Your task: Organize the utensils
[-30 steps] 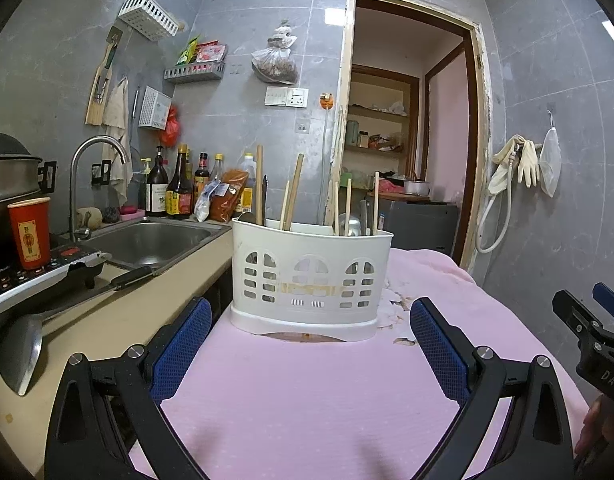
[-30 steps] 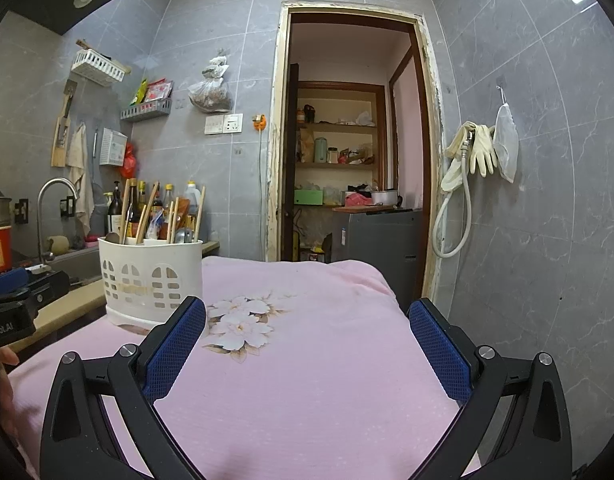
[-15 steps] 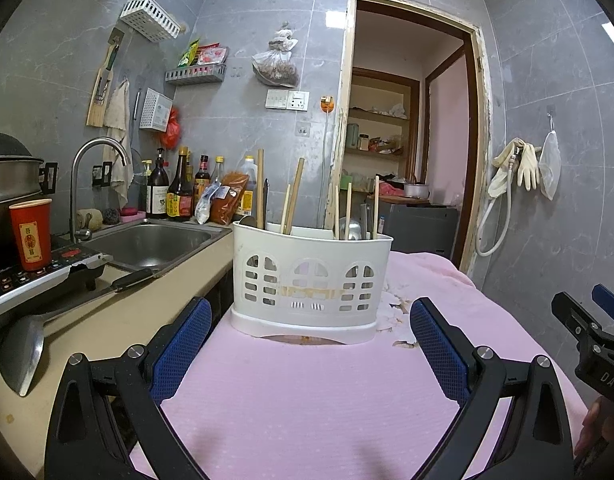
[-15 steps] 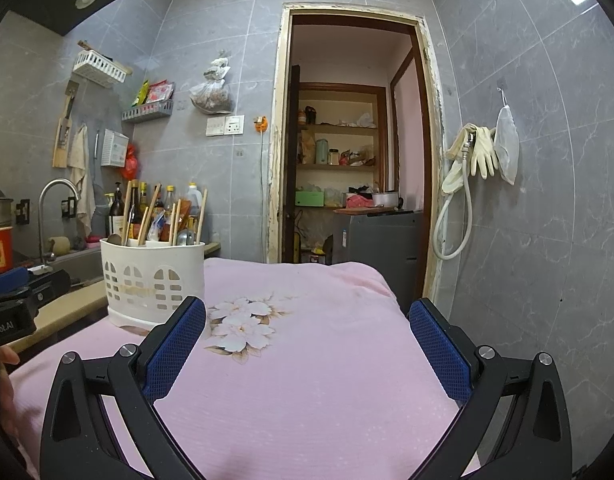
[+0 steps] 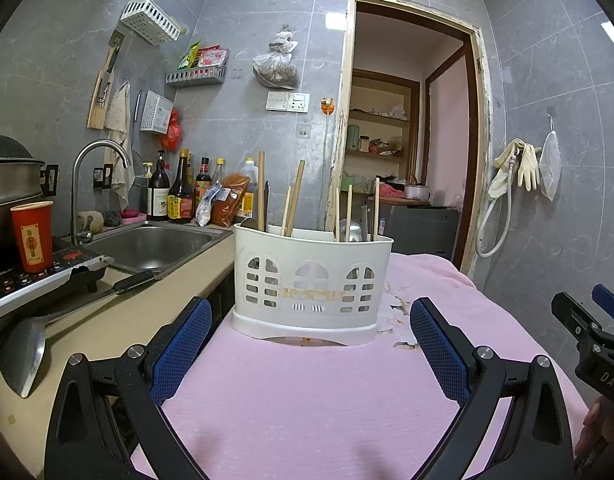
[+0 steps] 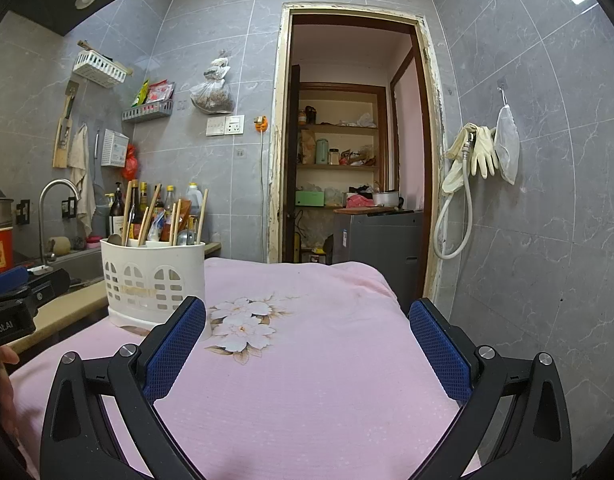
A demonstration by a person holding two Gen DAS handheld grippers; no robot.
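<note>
A white utensil holder, filled with wooden chopsticks and a metal spoon, stands on a pink-clothed table beside the kitchen sink; the left gripper faces it with fingers wide apart, the right gripper equally spread and empty over the floral cloth

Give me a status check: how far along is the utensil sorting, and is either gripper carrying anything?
Looks mostly done: chopsticks and a metal spoon stand in the white holder on the pink cloth. Nothing is in hand: left gripper and right gripper are both open and empty. Possibly left: the ladle lying on the counter beside the sink.
</note>
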